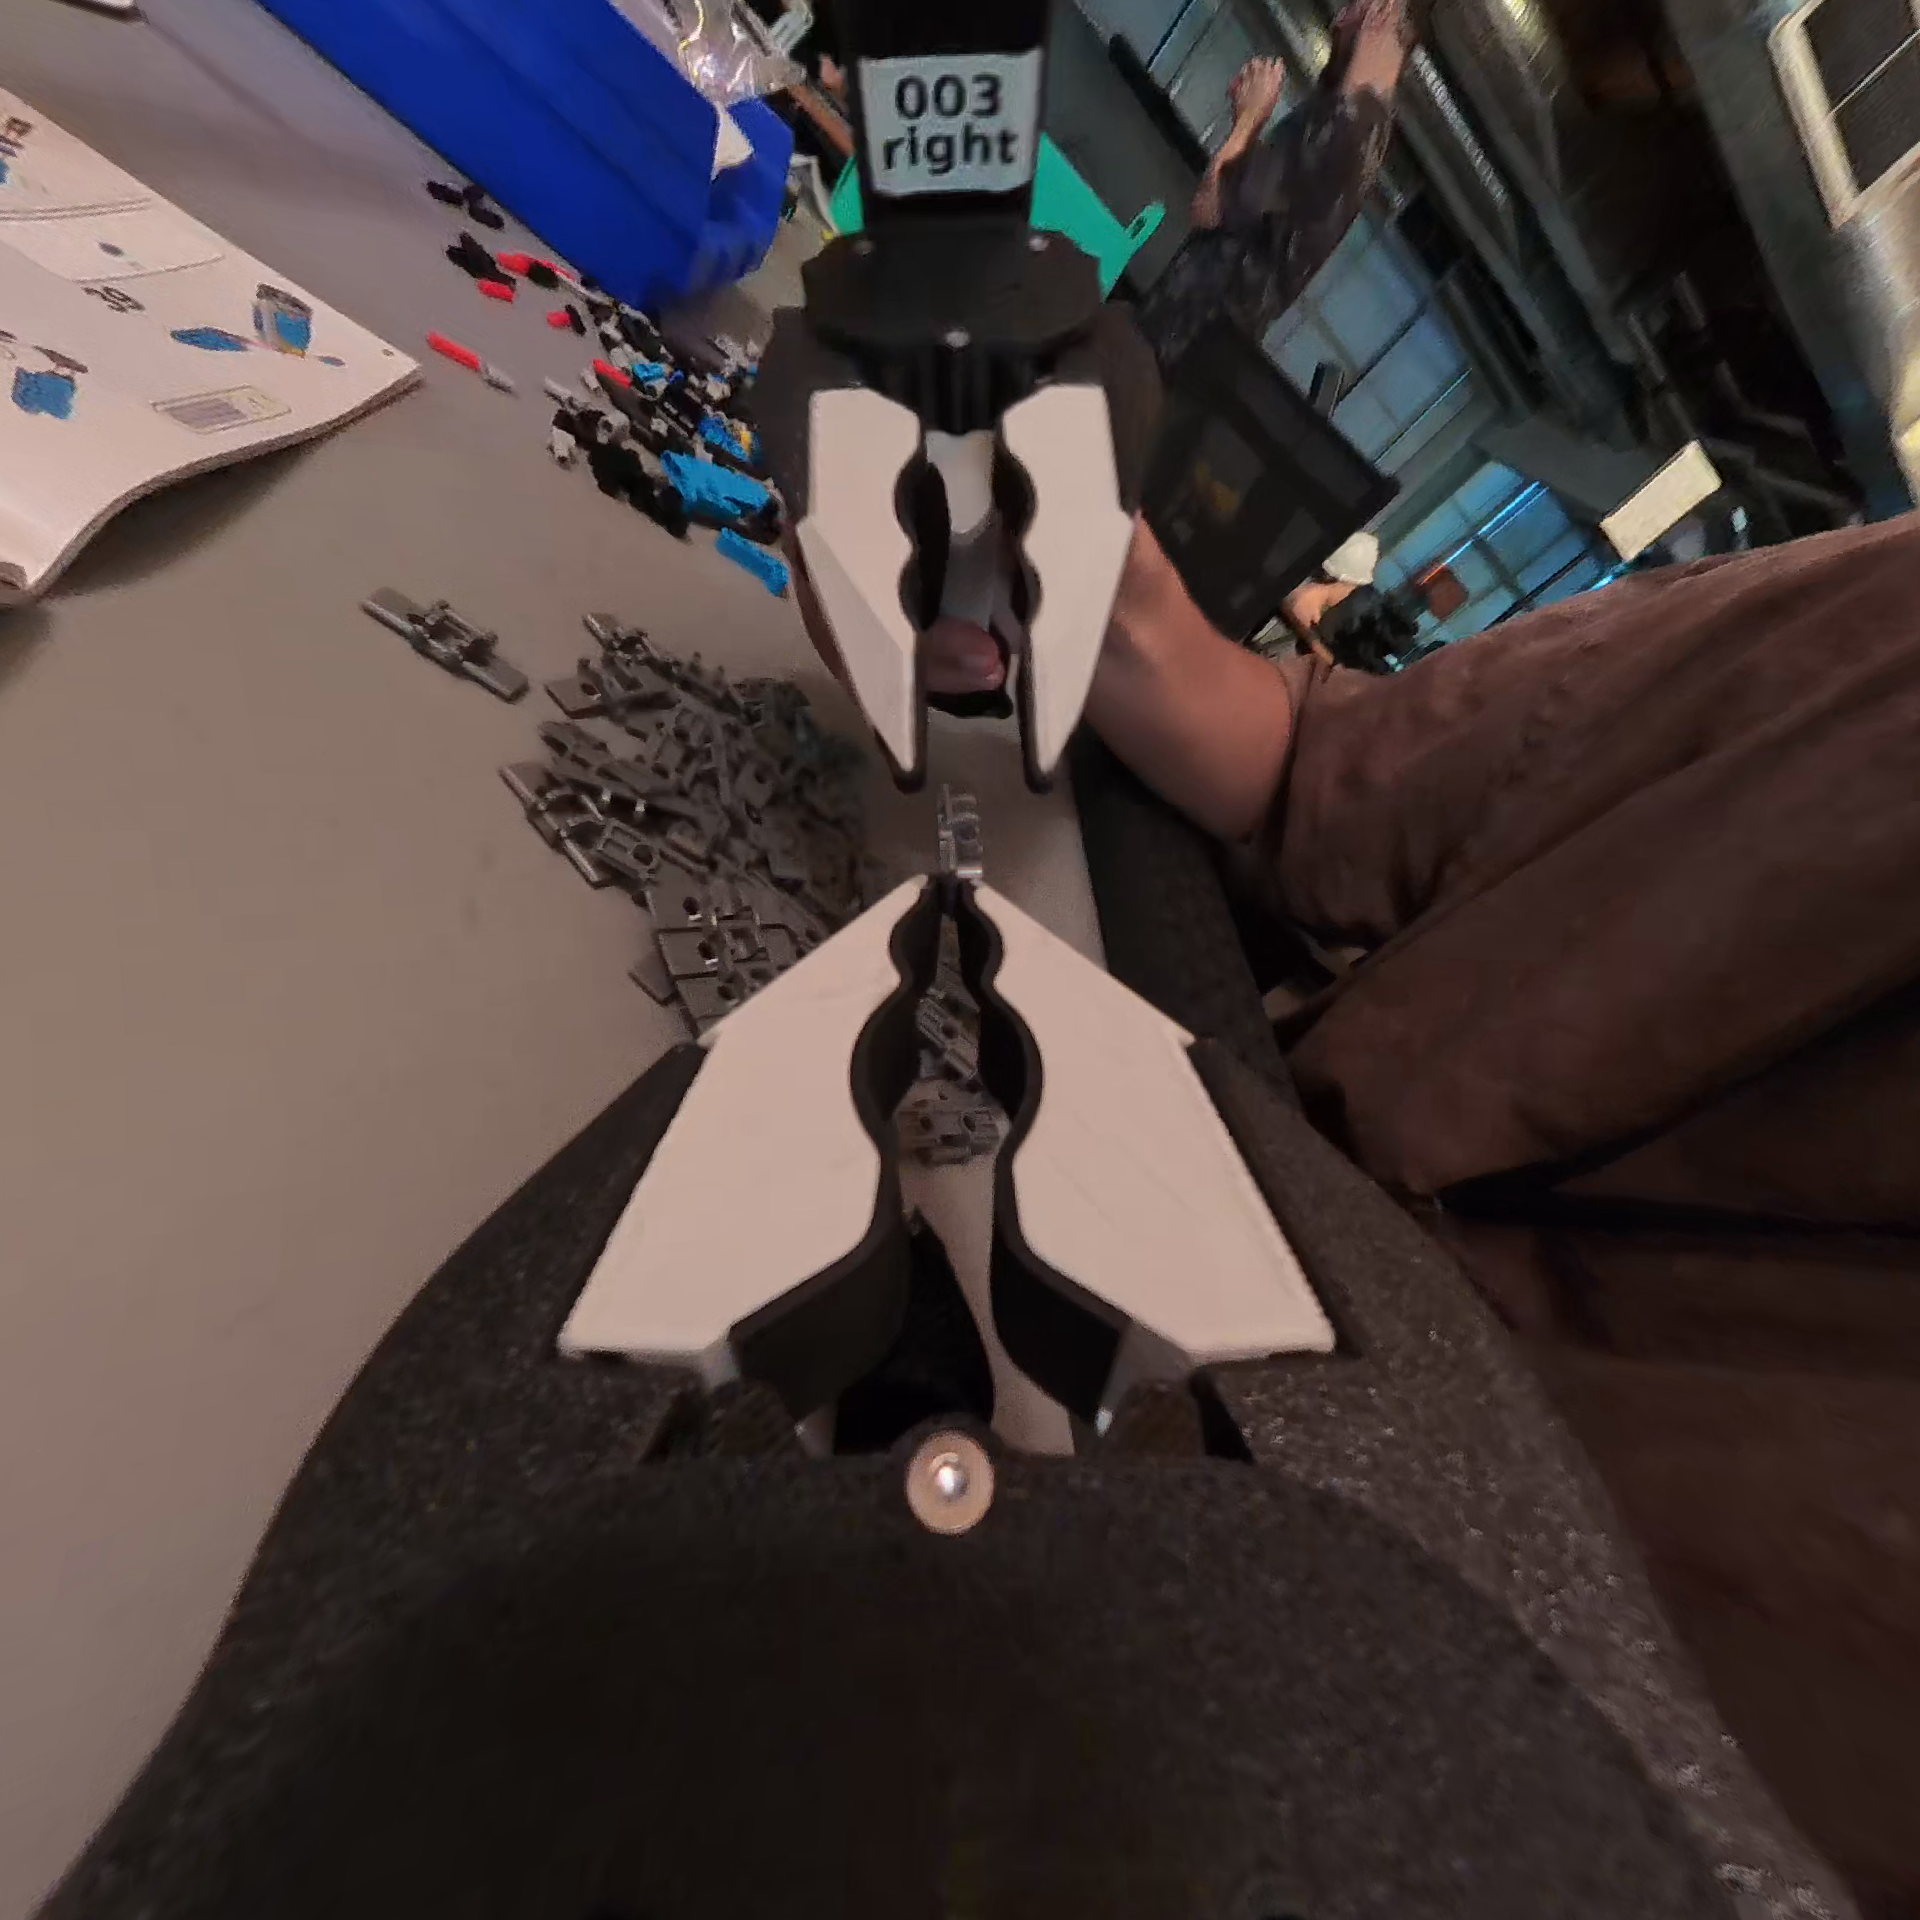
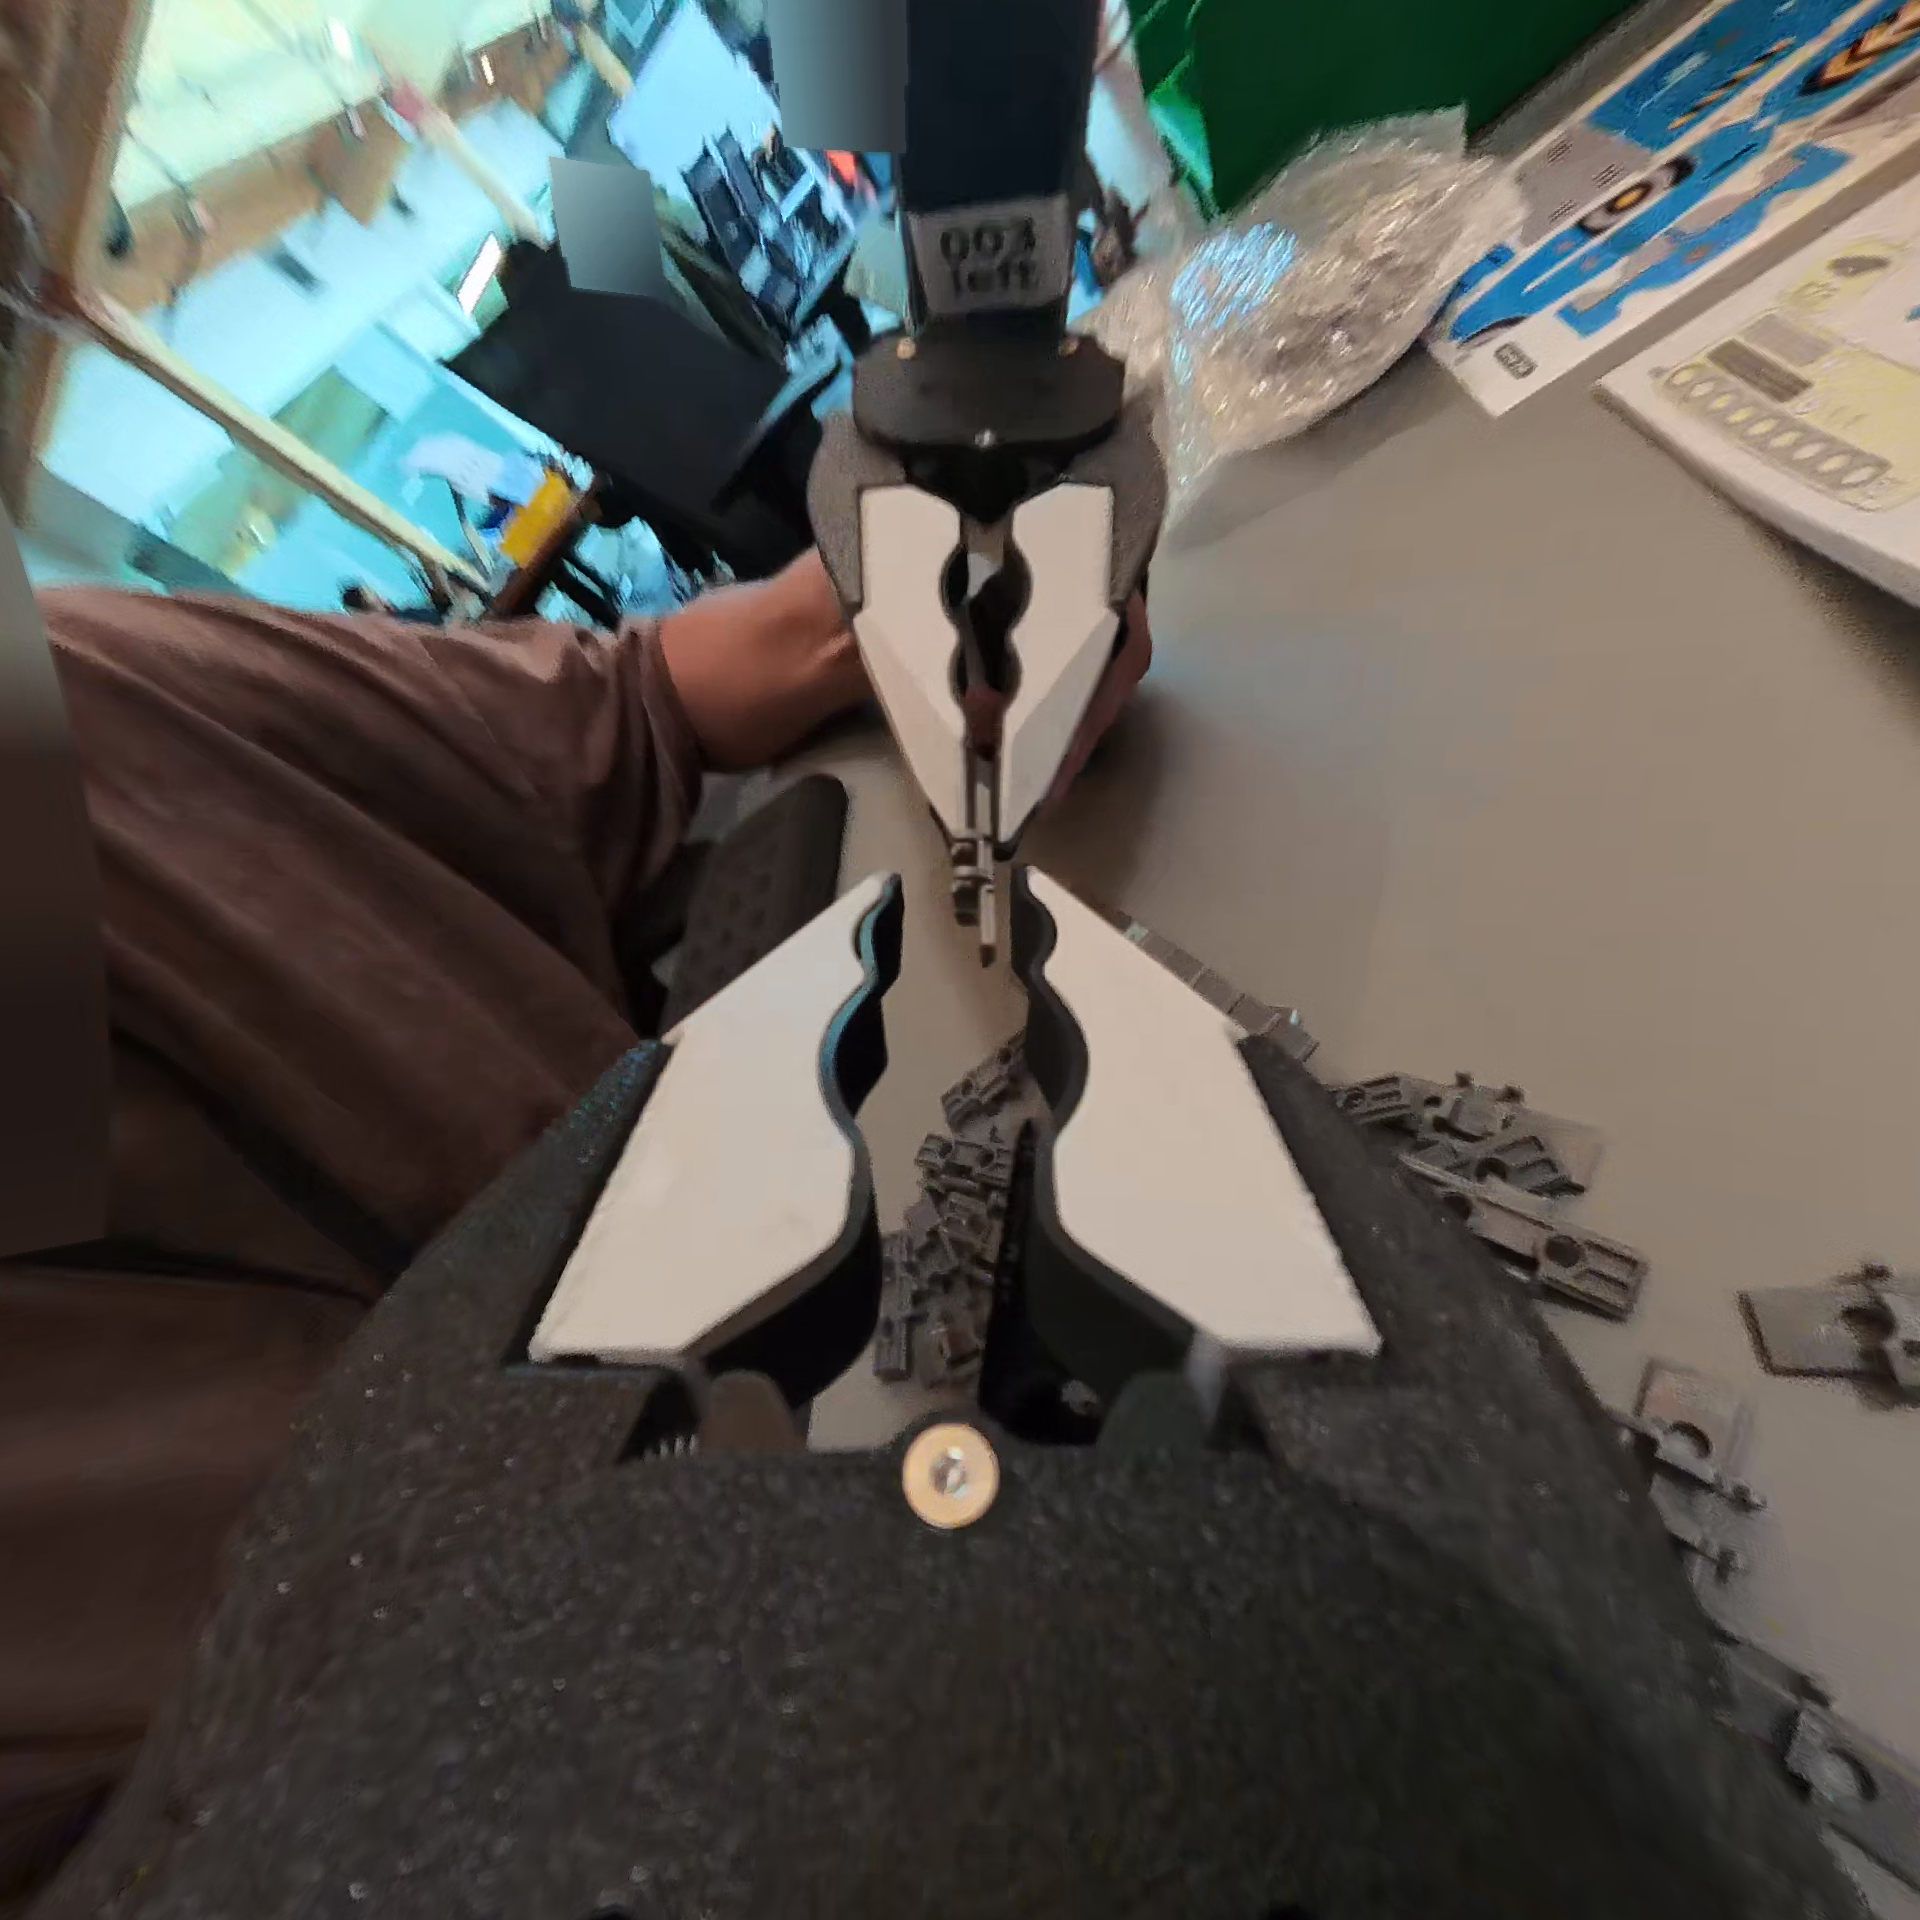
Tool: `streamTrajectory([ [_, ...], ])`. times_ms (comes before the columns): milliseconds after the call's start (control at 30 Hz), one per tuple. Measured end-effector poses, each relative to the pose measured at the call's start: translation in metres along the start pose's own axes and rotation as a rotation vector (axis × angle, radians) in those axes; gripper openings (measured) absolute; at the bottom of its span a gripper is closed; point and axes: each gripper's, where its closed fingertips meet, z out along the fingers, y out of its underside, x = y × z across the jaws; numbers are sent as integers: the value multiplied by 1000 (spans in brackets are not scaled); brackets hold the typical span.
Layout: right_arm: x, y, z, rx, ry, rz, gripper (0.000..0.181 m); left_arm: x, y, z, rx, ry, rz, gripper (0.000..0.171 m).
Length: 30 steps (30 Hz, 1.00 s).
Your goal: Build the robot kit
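Observation:
My left gripper (image 1: 951, 883) is shut on a small grey link piece (image 1: 958, 831) and holds it above the grey table (image 1: 260, 935). My right gripper (image 2: 961, 883) is open and faces the left one tip to tip. The grey piece (image 2: 977, 904) pokes into the gap between the right fingertips (image 2: 883, 894), and neither pad closes on it. The right gripper also shows in the left wrist view (image 1: 971, 779), and the left gripper shows in the right wrist view (image 2: 982, 831). A pile of similar grey pieces (image 1: 707, 831) lies on the table under and beside both grippers (image 2: 1486, 1164).
An open instruction booklet (image 1: 156, 343), a blue bin (image 1: 540, 114) and small blue, red and black parts (image 1: 644, 416) lie farther out. Sticker sheets (image 2: 1662, 208), a crumpled plastic bag (image 2: 1320, 270) and a green bin (image 2: 1299, 83) are there too. A person in brown clothing (image 1: 1558, 831) sits at the table's black edge (image 1: 1164, 883). The grippers are tip to tip, or close to it.

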Motion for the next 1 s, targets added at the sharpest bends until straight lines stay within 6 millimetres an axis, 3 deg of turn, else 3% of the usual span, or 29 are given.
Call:
streamTrajectory([
  [100, 1, 11, 10, -83, 71, -97, 9, 4, 9, 7, -49, 4, 15, 2],
  [233, 5, 16, 8, -136, 131, -90, 6, 1, 9, 10, -48, -30, 27, 2],
  [333, 18, 8, -3, -101, 216, -58, 5, -22, 2, -1, -38, -252, 100, 33],
  [433, 34, 2, -16, -36, 266, 19, 5, -26, 22, -2, -173, -447, 236, 48],
  [533, 42, 1, -20, 11, 261, 75, 5, -29, 46, 8, -265, -566, 236, 49],
  [700, 51, 7, -13, 2, 279, 81, 5, -46, 54, 10, -362, -748, 294, 48],
  [767, 51, 7, -13, 17, 264, 96, 5, -52, 61, 9, -421, -795, 300, 37],
  [900, 48, 6, -16, 36, 254, 104, 6, -38, 58, 11, -430, -760, 257, 36],
  [1000, 47, 2, -18, 65, 266, 117, 6, -23, 48, -10, -434, -813, 242, 36],
])
